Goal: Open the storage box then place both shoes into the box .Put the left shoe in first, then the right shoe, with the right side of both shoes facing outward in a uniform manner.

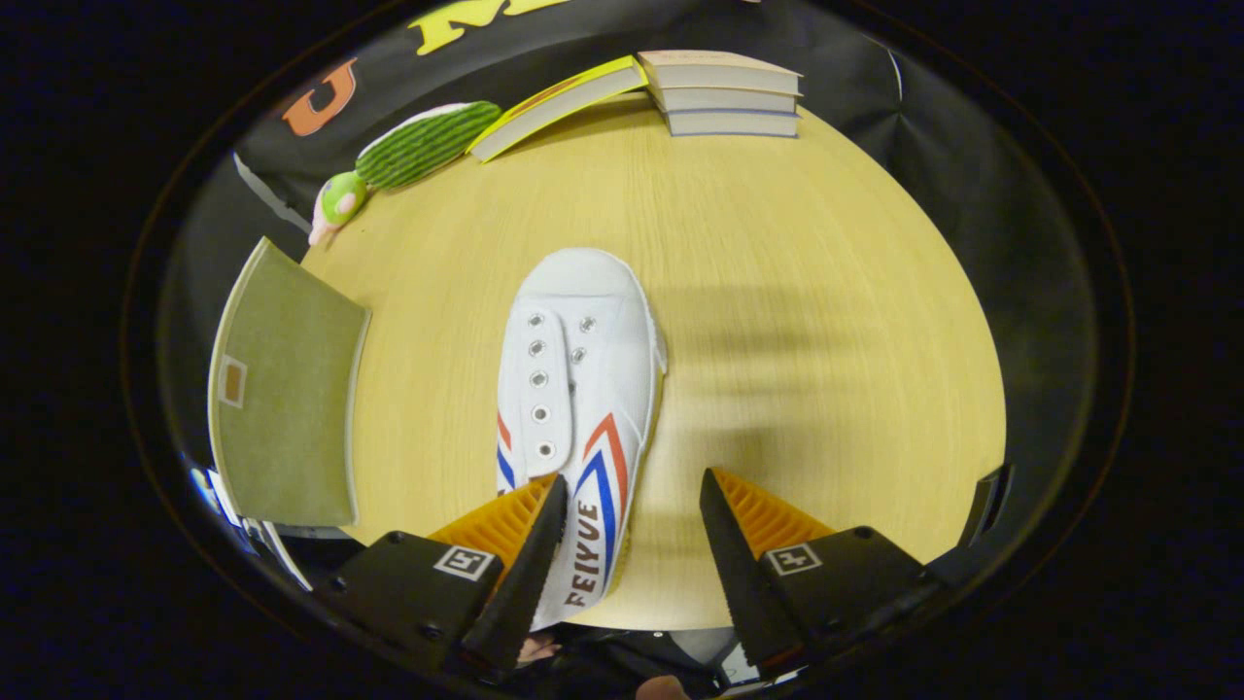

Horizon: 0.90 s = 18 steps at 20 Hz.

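While the claw (pixel 632 530) hovers over the near edge of the counter (pixel 777 243) with its fingers spread apart and nothing held, a white canvas shoe (pixel 573 389) with red and blue stripes lies just ahead, toe pointing away. The shoe's heel end sits beside the left finger (pixel 530 544), which overlaps its laced side, while the right finger stands clear of it with bare wood in between. No finger appears to press on the shoe.

To the left of the shoe, a flat olive-green panel (pixel 282 408) overhangs the counter's edge; it may be the lid or side of the storage box, though that cannot be told for sure, nor whether the box stands open. At the far side lie a green striped plush toy (pixel 413 151), a yellow-covered book (pixel 559 102) and a stack of books (pixel 729 92), all well apart from the shoe.

The step in hand looks like picking up a shoe. Which foot it fits cannot be settled with certainty here. The next move likely calls for shifting the claw leftward so both fingers straddle the heel or side wall, then closing firmly enough to lift without crushing the soft canvas.
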Tool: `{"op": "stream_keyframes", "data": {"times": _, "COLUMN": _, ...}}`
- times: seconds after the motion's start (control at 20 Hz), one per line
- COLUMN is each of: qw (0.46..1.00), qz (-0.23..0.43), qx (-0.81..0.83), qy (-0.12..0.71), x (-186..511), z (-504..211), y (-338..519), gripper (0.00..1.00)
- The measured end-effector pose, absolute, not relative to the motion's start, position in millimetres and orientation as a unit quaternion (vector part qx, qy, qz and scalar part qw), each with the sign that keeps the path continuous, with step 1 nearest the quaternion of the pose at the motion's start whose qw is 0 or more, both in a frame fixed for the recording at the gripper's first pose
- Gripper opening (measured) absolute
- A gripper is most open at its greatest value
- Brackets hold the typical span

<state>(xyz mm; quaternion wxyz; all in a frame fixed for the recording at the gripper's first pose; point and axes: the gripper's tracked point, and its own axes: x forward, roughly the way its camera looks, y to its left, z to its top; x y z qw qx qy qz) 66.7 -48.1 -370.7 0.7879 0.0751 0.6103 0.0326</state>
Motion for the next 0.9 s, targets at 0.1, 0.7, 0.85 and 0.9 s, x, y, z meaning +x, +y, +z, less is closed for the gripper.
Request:
{"op": "stream_keyframes", "data": {"times": 0.1, "qw": 0.788, "qz": 0.040, "qx": 0.085, "qy": 0.609, "x": 68.9, "z": -370.8, "y": -42.0, "gripper": 0.71}}
{"op": "stream_keyframes", "data": {"times": 0.7, "qw": 0.783, "qz": 0.032, "qx": 0.139, "qy": 0.605, "x": 74.1, "z": -368.1, "y": -40.2, "gripper": 0.09}}
{"op": "stream_keyframes", "data": {"times": 0.85, "qw": 0.778, "qz": 0.030, "qx": 0.174, "qy": 0.603, "x": 71.9, "z": -364.1, "y": -36.1, "gripper": 0.07}}
{"op": "stream_keyframes", "data": {"times": 0.9, "qw": 0.774, "qz": 0.031, "qx": 0.185, "qy": 0.605, "x": 70.2, "z": -362.0, "y": -30.5, "gripper": 0.07}}
